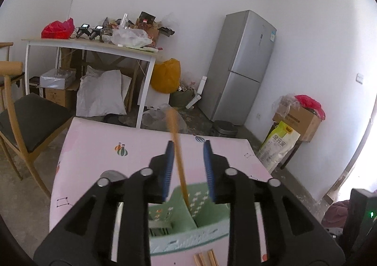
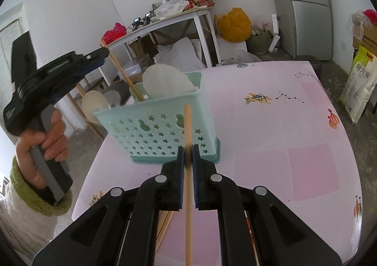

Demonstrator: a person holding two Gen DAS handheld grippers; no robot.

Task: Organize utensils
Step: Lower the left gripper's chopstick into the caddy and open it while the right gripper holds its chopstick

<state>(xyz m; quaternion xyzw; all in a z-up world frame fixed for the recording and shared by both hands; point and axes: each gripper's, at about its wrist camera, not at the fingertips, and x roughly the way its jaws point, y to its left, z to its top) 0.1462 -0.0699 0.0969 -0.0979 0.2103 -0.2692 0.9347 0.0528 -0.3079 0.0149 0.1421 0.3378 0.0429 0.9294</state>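
Observation:
A mint-green perforated utensil basket (image 2: pixel 160 131) stands on the pink table, with white spoons (image 2: pixel 165 82) sticking out of it. My left gripper (image 1: pixel 188 145) hovers over the basket (image 1: pixel 188 230), jaws apart. A wooden chopstick (image 1: pixel 179 160) stands between the blue pads, close to the left pad, its lower end in a basket compartment. In the right wrist view a hand holds that left gripper (image 2: pixel 104 53) above the basket's left side, next to the leaning chopstick (image 2: pixel 124 77). My right gripper (image 2: pixel 187 150) is shut on another wooden chopstick (image 2: pixel 187 124), in front of the basket.
More chopsticks (image 1: pixel 205 257) lie on the pink tablecloth (image 2: pixel 282 124) near me. A wooden chair (image 1: pixel 23 112) stands left of the table. Beyond are a cluttered white table (image 1: pixel 94 44), bags and a grey fridge (image 1: pixel 240 65).

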